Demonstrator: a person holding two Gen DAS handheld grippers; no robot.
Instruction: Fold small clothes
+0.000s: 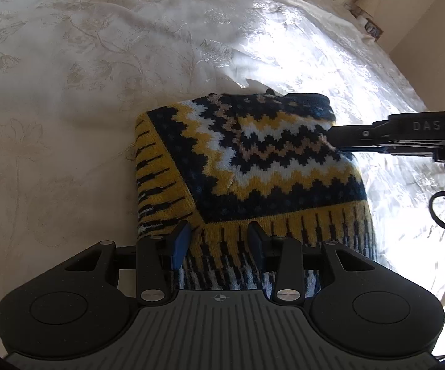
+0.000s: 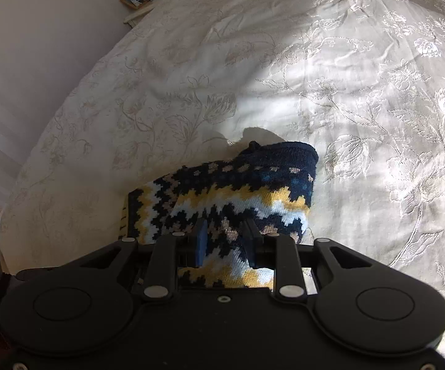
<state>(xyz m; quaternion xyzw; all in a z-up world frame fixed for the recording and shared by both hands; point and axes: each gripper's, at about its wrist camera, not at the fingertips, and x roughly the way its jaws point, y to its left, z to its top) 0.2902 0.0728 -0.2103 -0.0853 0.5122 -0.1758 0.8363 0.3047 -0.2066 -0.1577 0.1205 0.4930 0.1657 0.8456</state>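
While sweater (image 1: pixel 247 160) lies folded on floral bedspread (image 1: pixel 83 61), left tongs (image 1: pixel 219 240) apart; right tongs (image 2: pixel 225 240) apart.

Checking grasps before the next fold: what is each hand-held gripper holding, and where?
Neither visibly holds anything: both the left hand-held gripper and the right hand-held gripper are open over the knitted sweater.
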